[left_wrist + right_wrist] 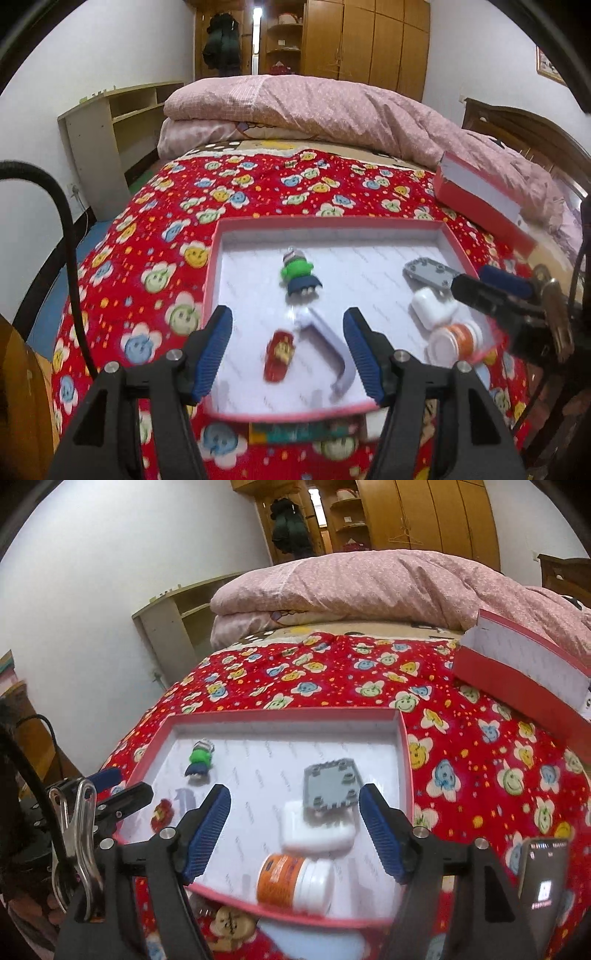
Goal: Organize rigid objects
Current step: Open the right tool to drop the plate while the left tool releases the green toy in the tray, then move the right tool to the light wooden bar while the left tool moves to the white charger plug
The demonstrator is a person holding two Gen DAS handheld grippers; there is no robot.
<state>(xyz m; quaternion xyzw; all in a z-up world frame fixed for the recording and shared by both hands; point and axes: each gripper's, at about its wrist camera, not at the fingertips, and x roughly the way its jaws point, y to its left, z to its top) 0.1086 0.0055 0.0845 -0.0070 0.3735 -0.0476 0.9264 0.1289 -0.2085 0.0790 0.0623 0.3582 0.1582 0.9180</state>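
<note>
Claws first: the left gripper [288, 354] hangs with its jaws apart and empty over the near part of a shallow red box [328, 223]; a small red toy [279, 355] and a white angled piece [325, 347] lie below the gap. The right gripper [294, 832] is likewise spread and grips nothing, above an orange-labelled bottle [295, 882] on its side and a white case [317, 836]. Beyond these lie a grey plate [331, 782] and a green figure [200, 758]. Farther off on the bedspread [480, 760] rests the box's lid [524, 679].

Bare tray floor [369, 273] lies between green figure [298, 271] and grey plate [428, 272].
</note>
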